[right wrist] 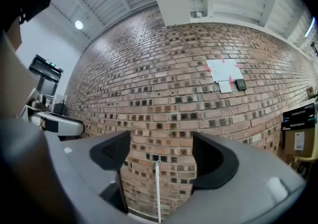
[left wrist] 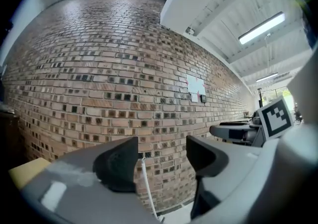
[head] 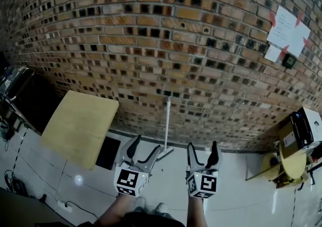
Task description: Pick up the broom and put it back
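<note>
Closest to me, my left gripper [head: 149,143] and right gripper [head: 203,146] are side by side, level and pointed at the wall. In each gripper view the jaws stand wide apart with nothing pressed between the pads. Both are empty.

Beyond them, across a strip of pale floor [head: 226,206], is the broom [head: 167,120]. It stands nearly upright, head on the floor at the foot of the brick wall [head: 151,45] and thin white handle leaning against the bricks. It is apart from both grippers. The handle shows in the gap of the left jaws [left wrist: 146,183] and of the right jaws [right wrist: 158,188], but far off, not gripped.

I judge this fits two stages: the broom waiting at the wall to be fetched, or already propped back there and let go. Either way, the handle's lean looks delicate, so I'd keep both grippers level and wide, and make no sideways sweep near the handle that could tip it along the wall.
</note>
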`<state>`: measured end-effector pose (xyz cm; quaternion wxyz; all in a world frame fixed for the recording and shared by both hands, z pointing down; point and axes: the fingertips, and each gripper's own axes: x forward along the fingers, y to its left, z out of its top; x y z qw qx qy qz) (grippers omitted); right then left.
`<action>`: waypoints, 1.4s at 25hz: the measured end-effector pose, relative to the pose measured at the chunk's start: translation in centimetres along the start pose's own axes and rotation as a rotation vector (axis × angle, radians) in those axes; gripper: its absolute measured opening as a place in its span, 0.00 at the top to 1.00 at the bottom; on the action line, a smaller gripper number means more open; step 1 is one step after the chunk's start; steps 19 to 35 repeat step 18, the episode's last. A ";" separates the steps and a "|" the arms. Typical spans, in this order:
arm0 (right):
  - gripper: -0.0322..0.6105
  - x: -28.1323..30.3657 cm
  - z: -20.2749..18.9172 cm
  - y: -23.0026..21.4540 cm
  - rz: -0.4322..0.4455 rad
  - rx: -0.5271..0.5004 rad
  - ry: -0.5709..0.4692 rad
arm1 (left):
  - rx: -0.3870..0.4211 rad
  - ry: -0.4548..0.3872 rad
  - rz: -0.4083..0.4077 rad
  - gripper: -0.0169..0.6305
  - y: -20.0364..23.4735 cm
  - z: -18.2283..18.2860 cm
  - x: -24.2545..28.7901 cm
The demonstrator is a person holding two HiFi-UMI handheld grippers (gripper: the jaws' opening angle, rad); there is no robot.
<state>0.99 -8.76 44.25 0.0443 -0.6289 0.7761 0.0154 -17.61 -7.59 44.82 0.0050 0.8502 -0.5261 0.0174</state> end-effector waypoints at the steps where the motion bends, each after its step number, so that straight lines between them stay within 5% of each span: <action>1: 0.35 -0.1 0.2 0.7 0.011 -0.008 -0.001 | -0.005 -0.007 0.003 0.50 0.2 0.2 -0.6; 18: 0.35 -2.0 1.9 8.3 0.140 -0.001 0.002 | -0.088 -0.085 -0.053 0.51 0.6 1.8 -5.5; 35: 0.35 -2.0 1.9 8.3 0.140 -0.001 0.002 | -0.088 -0.085 -0.053 0.51 0.6 1.8 -5.5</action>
